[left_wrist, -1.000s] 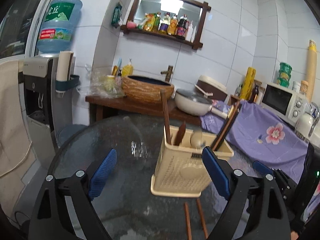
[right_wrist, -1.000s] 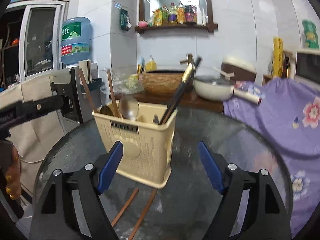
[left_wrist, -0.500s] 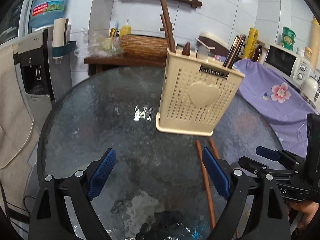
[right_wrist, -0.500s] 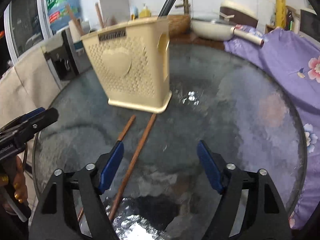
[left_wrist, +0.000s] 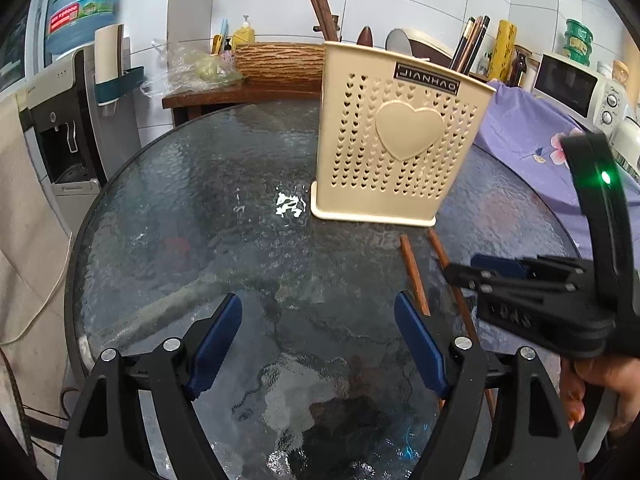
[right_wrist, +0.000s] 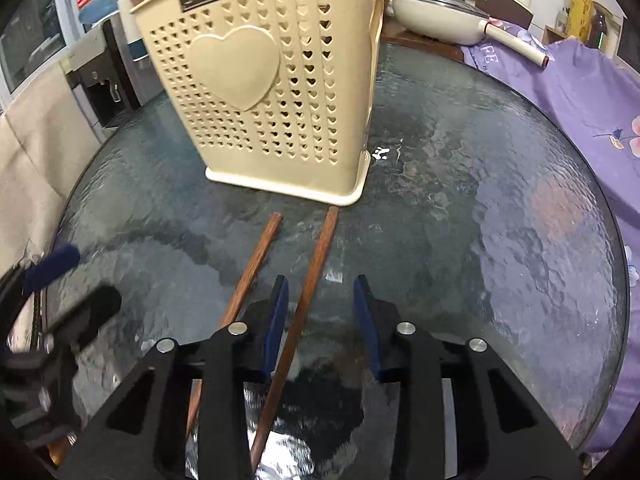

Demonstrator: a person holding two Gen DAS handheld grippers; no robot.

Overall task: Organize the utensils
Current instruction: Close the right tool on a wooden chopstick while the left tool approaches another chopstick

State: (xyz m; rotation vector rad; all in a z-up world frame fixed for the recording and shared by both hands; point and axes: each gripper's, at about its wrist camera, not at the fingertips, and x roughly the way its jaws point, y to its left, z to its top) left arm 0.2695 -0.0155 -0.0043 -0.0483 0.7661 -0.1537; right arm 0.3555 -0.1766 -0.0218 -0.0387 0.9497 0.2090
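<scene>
The right gripper [right_wrist: 320, 320] jaws are closing around one brown wooden chopstick [right_wrist: 308, 292], not yet pinching; it may roll away on the round glass bench [right_wrist: 500, 200]; the left gripper [left_wrist: 318, 344] jaws stand apart, empty.

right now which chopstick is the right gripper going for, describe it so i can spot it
On the round glass table, find the cream utensil holder with the heart. Two brown chopsticks lie in front of it. It is the right-hand chopstick in the right wrist view, the one running between the closing right gripper fingers.
</scene>
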